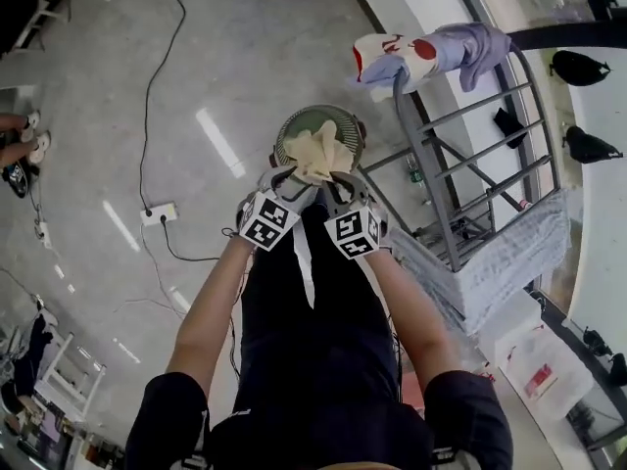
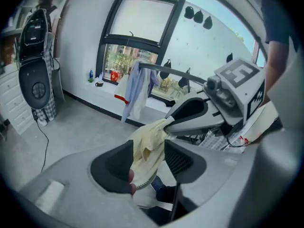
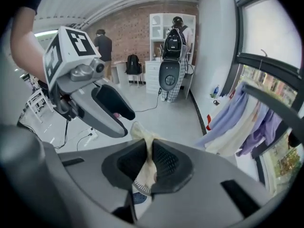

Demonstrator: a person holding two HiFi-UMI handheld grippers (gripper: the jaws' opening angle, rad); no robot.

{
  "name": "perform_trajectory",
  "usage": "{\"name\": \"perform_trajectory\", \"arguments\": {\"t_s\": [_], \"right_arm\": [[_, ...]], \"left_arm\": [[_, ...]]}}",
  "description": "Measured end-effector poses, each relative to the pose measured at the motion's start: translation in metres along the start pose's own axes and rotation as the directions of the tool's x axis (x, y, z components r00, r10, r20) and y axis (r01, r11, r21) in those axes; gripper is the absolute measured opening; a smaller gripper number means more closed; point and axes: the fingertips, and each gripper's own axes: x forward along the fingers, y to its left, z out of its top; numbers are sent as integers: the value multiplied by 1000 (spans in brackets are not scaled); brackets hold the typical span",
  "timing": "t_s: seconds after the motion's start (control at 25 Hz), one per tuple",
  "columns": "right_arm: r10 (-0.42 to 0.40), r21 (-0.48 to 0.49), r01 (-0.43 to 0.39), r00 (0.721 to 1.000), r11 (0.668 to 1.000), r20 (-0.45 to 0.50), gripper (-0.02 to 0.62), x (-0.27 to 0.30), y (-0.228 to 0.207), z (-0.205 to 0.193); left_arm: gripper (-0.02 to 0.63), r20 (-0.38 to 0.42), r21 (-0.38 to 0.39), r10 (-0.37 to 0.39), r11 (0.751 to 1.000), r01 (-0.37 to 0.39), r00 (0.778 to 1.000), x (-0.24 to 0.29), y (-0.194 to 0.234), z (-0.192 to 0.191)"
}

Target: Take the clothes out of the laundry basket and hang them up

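Observation:
A pale yellow garment is held up over the round laundry basket, which stands on the floor in front of me. My right gripper is shut on it: in the right gripper view the cloth is pinched between the pads. My left gripper meets it from the left. In the left gripper view the garment hangs loosely between wide-set jaws, brushing the left pad, while the right gripper pinches its top.
A metal drying rack stands to the right by the window, with a lilac and a white-red garment draped on its top bar. A power strip with cables lies on the floor at left. A garment steamer stands near the wall.

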Motion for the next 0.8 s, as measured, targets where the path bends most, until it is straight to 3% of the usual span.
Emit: {"name": "perform_trajectory", "arguments": {"t_s": [0.32,0.48,0.68,0.8], "right_arm": [[-29,68,24,997,997,77,37,-90,-4,72],[-50,90,39,991,995,121,38,-126,-6,103],[-82,120,58,975,991,208,40,-157,-12,127],[-118,152,73,944,986,309,45,-180,-19,145]], "left_arm": [[195,70,94,-106,991,99,992,-53,-41,72],[56,105,130,-80,989,66,991,-84,-54,105],[37,138,186,-27,983,1,990,-117,-69,144],[37,212,164,-24,986,-12,977,-137,-79,178]]}}
